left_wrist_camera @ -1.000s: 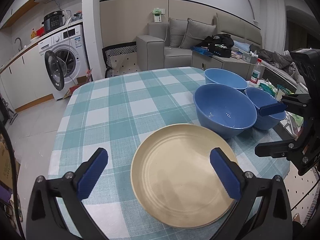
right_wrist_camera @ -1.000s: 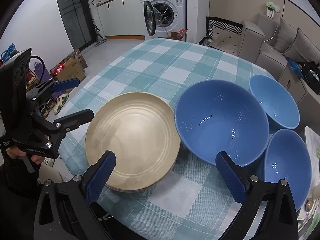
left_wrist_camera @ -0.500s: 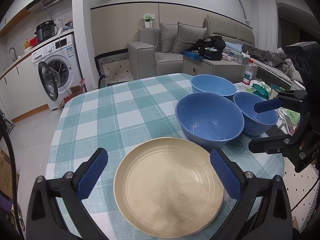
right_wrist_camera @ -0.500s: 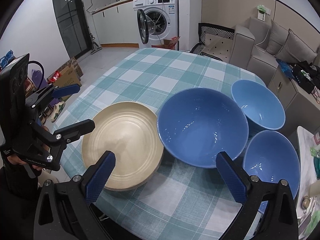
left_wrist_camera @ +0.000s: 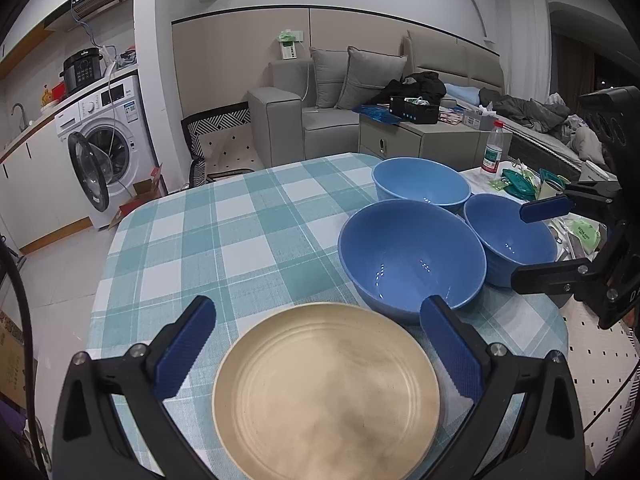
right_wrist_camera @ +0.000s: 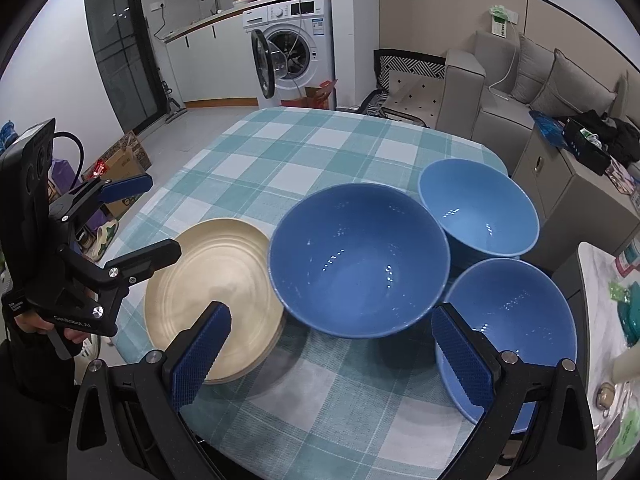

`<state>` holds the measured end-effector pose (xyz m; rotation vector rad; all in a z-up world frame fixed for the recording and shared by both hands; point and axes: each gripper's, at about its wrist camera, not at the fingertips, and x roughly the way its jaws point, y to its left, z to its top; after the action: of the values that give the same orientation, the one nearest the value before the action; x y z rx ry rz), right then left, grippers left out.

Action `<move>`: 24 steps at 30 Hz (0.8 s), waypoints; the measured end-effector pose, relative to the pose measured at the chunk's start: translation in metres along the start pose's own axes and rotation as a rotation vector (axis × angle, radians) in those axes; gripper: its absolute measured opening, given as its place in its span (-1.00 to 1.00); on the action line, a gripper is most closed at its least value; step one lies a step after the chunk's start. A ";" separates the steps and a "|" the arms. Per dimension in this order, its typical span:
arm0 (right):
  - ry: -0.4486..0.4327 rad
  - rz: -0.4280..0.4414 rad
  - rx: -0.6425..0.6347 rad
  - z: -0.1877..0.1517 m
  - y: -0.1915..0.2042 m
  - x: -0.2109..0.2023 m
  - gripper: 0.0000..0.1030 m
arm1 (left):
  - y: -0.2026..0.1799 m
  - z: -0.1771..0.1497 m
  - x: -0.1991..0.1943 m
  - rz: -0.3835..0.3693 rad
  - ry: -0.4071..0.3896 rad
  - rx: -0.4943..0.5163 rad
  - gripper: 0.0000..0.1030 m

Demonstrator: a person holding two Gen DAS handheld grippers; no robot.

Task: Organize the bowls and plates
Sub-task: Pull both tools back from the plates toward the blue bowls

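Observation:
A cream plate [left_wrist_camera: 326, 392] lies at the near edge of the checked table, below and between the fingers of my open left gripper [left_wrist_camera: 320, 344], which holds nothing. Right behind the plate stands a large dark blue bowl [left_wrist_camera: 412, 256], with a light blue bowl [left_wrist_camera: 420, 180] further back and a third blue bowl [left_wrist_camera: 508, 232] to its right. My right gripper [right_wrist_camera: 332, 352] hovers open and empty in front of the large bowl [right_wrist_camera: 356, 264], with the plate [right_wrist_camera: 212, 296] at its left finger and the third bowl [right_wrist_camera: 512, 320] at its right finger. The left gripper [right_wrist_camera: 164, 214] shows beside the plate.
The green-and-white checked tablecloth [left_wrist_camera: 240, 232] is bare across its far and left parts. A low side table with a bottle [left_wrist_camera: 494, 148] and green packets stands right of the bowls. Cardboard boxes [right_wrist_camera: 128, 160] sit on the floor, a washing machine [left_wrist_camera: 104, 148] and a sofa [left_wrist_camera: 320, 116] beyond.
Both grippers have drawn back and up from the table, so the dishes look smaller and lower. Plate and bowls have not moved. Both grippers stay open.

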<state>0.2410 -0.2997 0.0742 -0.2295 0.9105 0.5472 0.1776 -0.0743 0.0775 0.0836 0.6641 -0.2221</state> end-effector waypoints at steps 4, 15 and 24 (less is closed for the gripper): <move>0.000 -0.009 0.017 0.000 -0.010 0.002 0.98 | 0.001 0.003 0.008 -0.003 0.010 0.000 1.00; -0.001 -0.035 0.061 0.006 -0.036 0.002 0.98 | -0.007 0.017 0.026 -0.024 0.021 0.010 1.00; -0.009 -0.054 0.091 0.010 -0.056 -0.003 0.98 | -0.015 0.035 0.035 -0.041 0.019 0.015 1.00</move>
<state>0.2768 -0.3430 0.0804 -0.1691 0.9157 0.4551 0.2214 -0.1003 0.0832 0.0872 0.6835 -0.2660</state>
